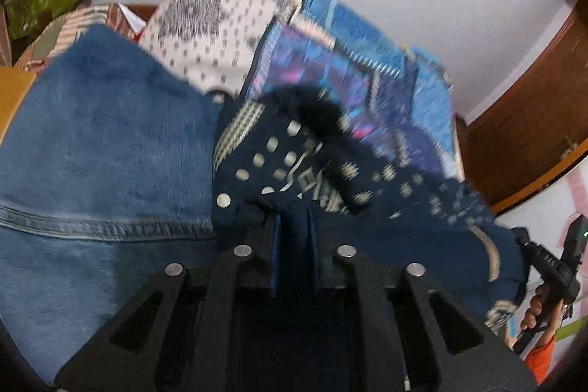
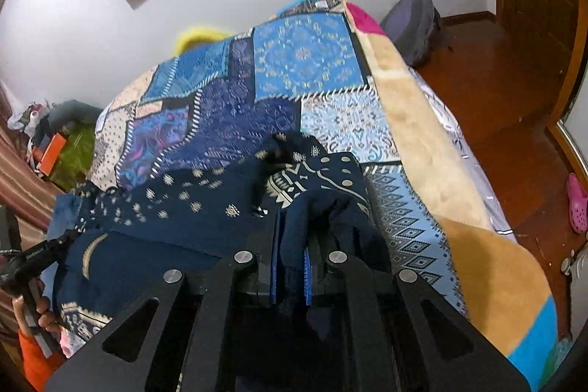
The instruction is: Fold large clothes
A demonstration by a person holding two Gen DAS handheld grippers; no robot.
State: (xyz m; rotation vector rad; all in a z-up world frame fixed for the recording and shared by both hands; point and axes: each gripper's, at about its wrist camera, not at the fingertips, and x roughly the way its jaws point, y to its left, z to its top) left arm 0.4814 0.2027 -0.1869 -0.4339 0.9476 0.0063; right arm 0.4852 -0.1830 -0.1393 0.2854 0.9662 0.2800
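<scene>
While my left gripper (image 1: 294, 234) and right gripper (image 2: 290, 241) each clench the navy garment (image 2: 205, 204), it stretches sideways between them over the bed (image 2: 415, 120).

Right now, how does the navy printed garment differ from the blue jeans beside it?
1. The navy printed garment is dark with cream dots and motifs; the blue jeans are plain mid-blue denim with a stitched seam.
2. The garment is pinched by both the left gripper and the right gripper; neither holds the jeans.
3. The garment is stretched between the grippers; the jeans lie loose.
Shared: both are blue clothes over the patchwork bedspread.
</scene>
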